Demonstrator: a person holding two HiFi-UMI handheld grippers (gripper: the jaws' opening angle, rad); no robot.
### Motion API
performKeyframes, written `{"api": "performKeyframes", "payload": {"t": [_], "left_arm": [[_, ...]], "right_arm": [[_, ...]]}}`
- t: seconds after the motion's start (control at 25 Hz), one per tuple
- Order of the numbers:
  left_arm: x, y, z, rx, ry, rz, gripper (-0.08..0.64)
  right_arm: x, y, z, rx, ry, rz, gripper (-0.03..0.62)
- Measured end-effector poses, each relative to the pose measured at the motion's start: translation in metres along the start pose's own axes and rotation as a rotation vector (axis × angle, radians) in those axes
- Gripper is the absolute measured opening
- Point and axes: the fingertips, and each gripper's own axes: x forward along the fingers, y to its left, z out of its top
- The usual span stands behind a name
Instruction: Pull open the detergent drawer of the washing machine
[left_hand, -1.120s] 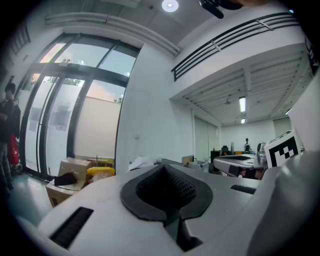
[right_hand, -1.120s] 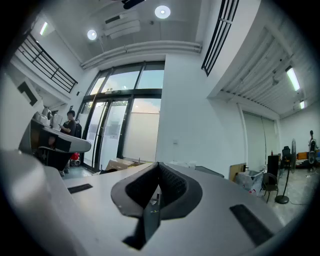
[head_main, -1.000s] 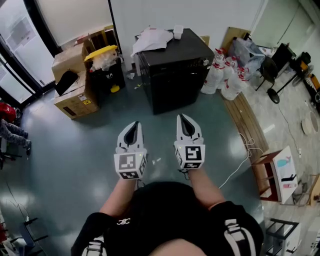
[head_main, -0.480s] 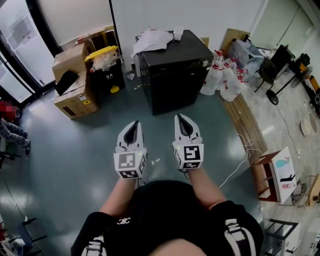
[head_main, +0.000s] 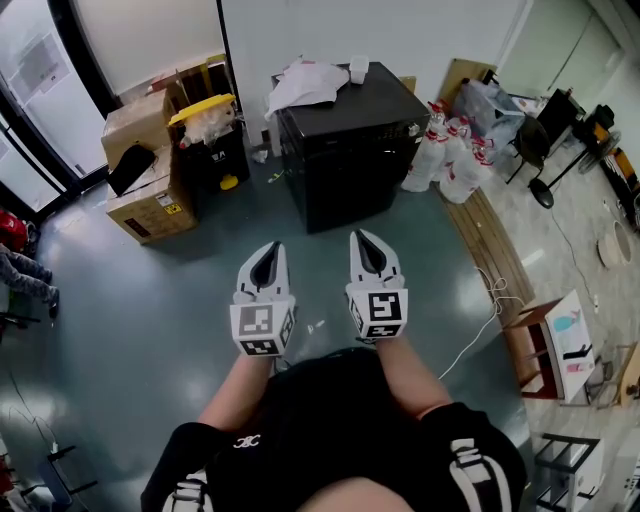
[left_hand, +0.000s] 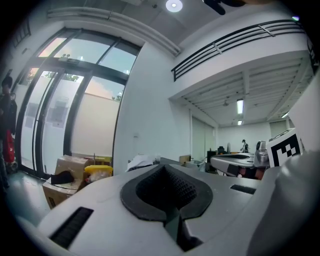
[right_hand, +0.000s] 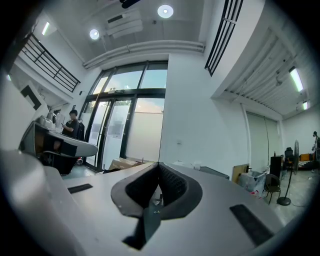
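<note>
L claw (head_main: 268, 250): jaws together, pads meeting, nothing btwn them. R claw (head_main: 365, 240): same, jaws shut tight, empty. Both are held level, side by side w/ a gap btwn them. Each has its marker cube on the end nearest the person, tips aimed fwd over the floor (head_main: 150, 300).

Washing machine (head_main: 350, 170): black box straight ahead of both claws, well apart from the tips; neither claw touches it. It sits a bit more in line w/ R claw than L. Detergent drawer: can't pick it out on the dark front from here.

On top of the machine, beyond the claws: crumpled white cloth (head_main: 303, 80) on the L-claw side, small white cup (head_main: 358, 68) just beside it.

Ahead & left of L claw: cardboard boxes (head_main: 150, 195), w/ a yellow-lidded bin (head_main: 205, 108) btwn them and the machine. Ahead & right of R claw: cluster of white jugs (head_main: 450, 160) by the machine's side. Right of R claw, on the floor: white cable (head_main: 480, 320) and a long wooden board (head_main: 495, 250).
</note>
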Motion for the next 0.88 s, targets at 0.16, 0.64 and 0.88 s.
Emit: {"api": "performKeyframes", "payload": {"t": [0.16,0.64,0.88], "left_arm": [[0.001,0.009,-0.001,-0.002,0.002,-0.002,0.002],[0.058,0.042,-0.004,0.013,0.010,0.029,0.002],[0.113,0.060,0.008,0.008,0.013,0.026,0.002]], "right_arm": [[0.010,0.006,-0.003,0.005,0.006,0.000,0.003],[0.085,-0.005,-0.019,0.025,0.005,0.038,0.003],[0.138,-0.034,-0.012,0.036,-0.012,0.027,0.003]]}}
